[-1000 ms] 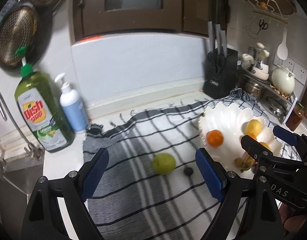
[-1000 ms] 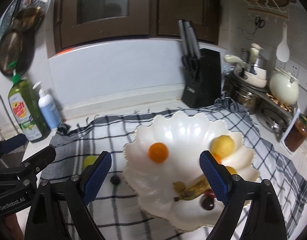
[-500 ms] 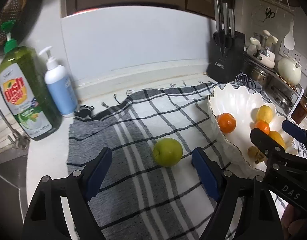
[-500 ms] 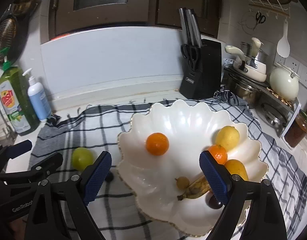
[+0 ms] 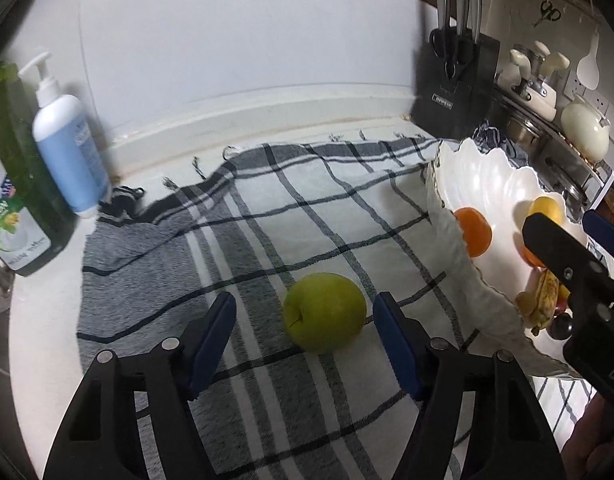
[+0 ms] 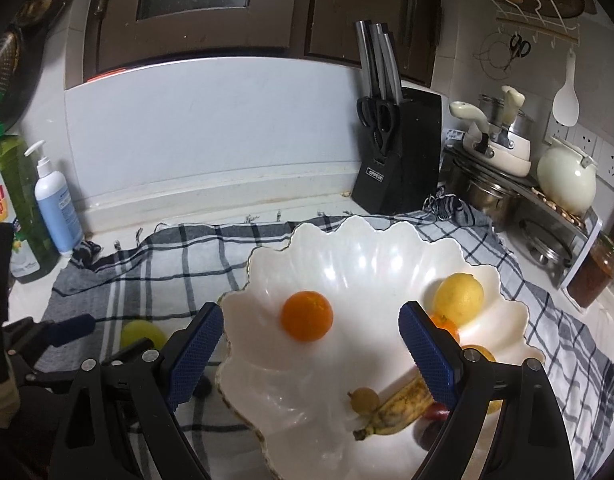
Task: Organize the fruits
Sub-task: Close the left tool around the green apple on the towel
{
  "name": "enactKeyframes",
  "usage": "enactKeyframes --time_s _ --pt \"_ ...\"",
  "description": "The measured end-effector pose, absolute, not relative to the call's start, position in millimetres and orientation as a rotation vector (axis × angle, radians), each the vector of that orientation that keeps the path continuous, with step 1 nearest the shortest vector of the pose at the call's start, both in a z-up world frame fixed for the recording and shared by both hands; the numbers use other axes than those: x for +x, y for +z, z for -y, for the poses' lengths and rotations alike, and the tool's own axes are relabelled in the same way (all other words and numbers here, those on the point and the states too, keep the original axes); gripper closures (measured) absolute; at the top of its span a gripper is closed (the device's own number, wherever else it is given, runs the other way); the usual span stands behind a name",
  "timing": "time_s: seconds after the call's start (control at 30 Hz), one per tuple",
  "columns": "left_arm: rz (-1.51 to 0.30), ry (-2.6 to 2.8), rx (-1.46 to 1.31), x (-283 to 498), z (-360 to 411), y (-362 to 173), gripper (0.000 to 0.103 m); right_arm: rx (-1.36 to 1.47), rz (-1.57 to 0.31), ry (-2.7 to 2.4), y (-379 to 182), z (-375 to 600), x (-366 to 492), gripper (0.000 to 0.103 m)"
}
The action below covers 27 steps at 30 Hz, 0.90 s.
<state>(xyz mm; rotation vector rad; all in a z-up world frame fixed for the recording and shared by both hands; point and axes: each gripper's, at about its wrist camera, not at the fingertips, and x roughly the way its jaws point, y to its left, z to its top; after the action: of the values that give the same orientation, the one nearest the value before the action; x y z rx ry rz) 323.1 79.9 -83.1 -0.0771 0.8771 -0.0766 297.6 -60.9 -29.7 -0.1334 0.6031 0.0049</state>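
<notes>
Green apple (image 5: 324,311) lies on the checked cloth (image 5: 267,216), beside the white bowl (image 5: 483,184), between the wide-open, empty fingers of the left gripper (image 5: 305,330). Probably firm, smooth and prone to rolling; best pinched across its widest girth. Right gripper (image 6: 311,350) hovers over the bowl, agape and holding nothing.

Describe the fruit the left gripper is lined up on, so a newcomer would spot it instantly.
Start at the black-and-white checked cloth covering the counter, left of the scalloped white bowl. A round green apple lies there on the cloth, between the open left gripper's fingers. It is the only green fruit, outside the bowl.
</notes>
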Motion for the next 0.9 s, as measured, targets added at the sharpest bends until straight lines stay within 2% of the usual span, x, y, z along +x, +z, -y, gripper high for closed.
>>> enactKeyframes --time_s 0.17,0.3,0.6,0.9 --pt "-0.905 -0.095 -0.081 334 -75 -94 0.039 -0.132 -0.616 0.002 -36 63 305 0.013" --pt "-0.932 -0.112 -0.08 340 -70 -103 0.054 -0.132 -0.627 -0.002 -40 65 308 0.013" --pt "-0.931 -0.104 -0.097 335 -73 -100 0.055 -0.127 -0.633 -0.003 -42 69 308 0.013" --pt "-0.874 -0.033 -0.105 297 -101 -76 0.055 -0.136 -0.613 0.042 -35 49 289 0.013"
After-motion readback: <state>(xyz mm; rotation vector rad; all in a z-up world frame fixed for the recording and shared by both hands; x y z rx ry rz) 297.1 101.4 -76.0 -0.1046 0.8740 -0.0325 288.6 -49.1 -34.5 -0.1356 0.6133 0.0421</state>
